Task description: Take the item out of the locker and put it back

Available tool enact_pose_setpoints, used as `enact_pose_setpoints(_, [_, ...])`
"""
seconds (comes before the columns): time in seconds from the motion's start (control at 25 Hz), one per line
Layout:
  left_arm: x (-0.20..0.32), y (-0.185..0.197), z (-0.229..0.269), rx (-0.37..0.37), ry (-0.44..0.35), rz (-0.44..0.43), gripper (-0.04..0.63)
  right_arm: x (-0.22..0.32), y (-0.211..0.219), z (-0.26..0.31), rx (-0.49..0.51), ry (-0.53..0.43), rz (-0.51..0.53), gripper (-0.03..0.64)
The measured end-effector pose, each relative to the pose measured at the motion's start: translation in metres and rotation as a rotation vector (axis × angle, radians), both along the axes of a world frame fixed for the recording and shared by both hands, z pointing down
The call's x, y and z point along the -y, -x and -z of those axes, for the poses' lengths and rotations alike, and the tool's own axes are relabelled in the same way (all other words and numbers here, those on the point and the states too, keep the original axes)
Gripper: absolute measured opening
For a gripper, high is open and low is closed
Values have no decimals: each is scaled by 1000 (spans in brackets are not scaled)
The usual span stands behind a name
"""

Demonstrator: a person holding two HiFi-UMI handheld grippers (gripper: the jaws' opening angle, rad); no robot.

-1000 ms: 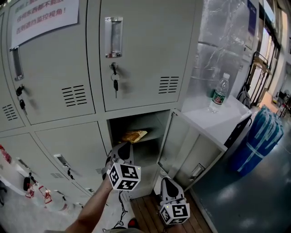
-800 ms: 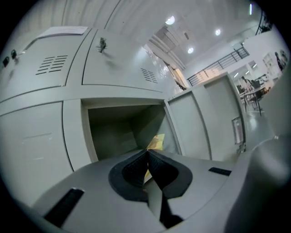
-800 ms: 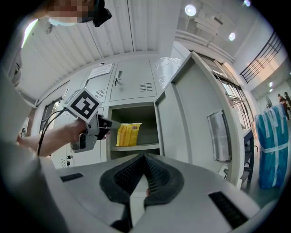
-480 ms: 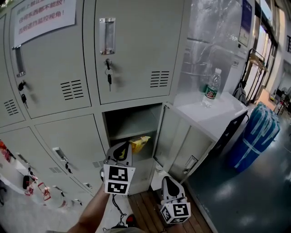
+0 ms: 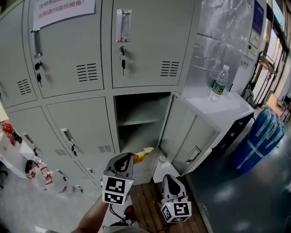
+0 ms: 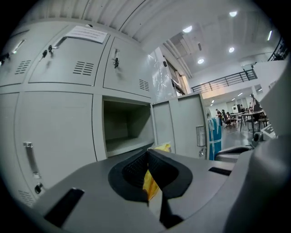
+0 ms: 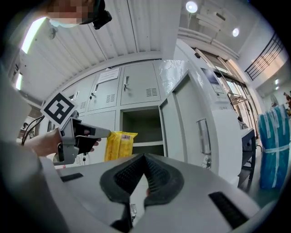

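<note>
While the left hand-held gripper (image 5: 129, 158) has its jaws pressed together on one edge of a yellow packet (image 5: 142, 153), the packet hangs in the air outside the lockers (image 5: 145, 45), in front of the lower half of the open compartment (image 5: 136, 107) and touching none of it.

Writing: a white notice (image 5: 63, 7) on the upper left locker carries red characters, cut off by the frame edge and not legible. The packet shows a small white barcode patch near its top edge in the right gripper view; its other print is too small to read. A clear bottle (image 5: 219, 84) with a green label, wording unreadable, stands upright on the white counter (image 5: 236, 109) beside the lockers. Each gripper bears a cube (image 5: 117, 189) of black-and-white square markers.

Packet: flat, glossy, bright yellow wrapper, held by its lower edge with the free end pointing towards the compartment.

Compartment: door (image 5: 191, 134) swung wide to the right; one shelf (image 5: 141, 119) across the middle. Keys (image 5: 122, 61) hang in the locks of the closed doors above.

Right hand-held gripper (image 5: 166, 178): low and to the right of the left one, near the foot of the door, jaws closed together with nothing between them.

A blue wrapped bundle (image 5: 261, 136) stands on the floor at far right.
</note>
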State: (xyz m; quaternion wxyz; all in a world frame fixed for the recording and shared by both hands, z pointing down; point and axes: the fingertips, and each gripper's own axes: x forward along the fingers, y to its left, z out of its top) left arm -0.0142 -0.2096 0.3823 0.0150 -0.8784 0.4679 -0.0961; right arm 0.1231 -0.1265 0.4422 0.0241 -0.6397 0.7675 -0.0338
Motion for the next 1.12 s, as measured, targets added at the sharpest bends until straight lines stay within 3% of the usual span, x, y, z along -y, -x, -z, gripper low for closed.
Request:
enact_pose_setpoints(0.68, [-106,42,-62,-25,68,71,25,-65,26,-22,-14,13,96,17])
enact_pose_setpoints(1.12, [-161,50,-92,-33,87,57,25,-106,35,-36,-17,26,103,17])
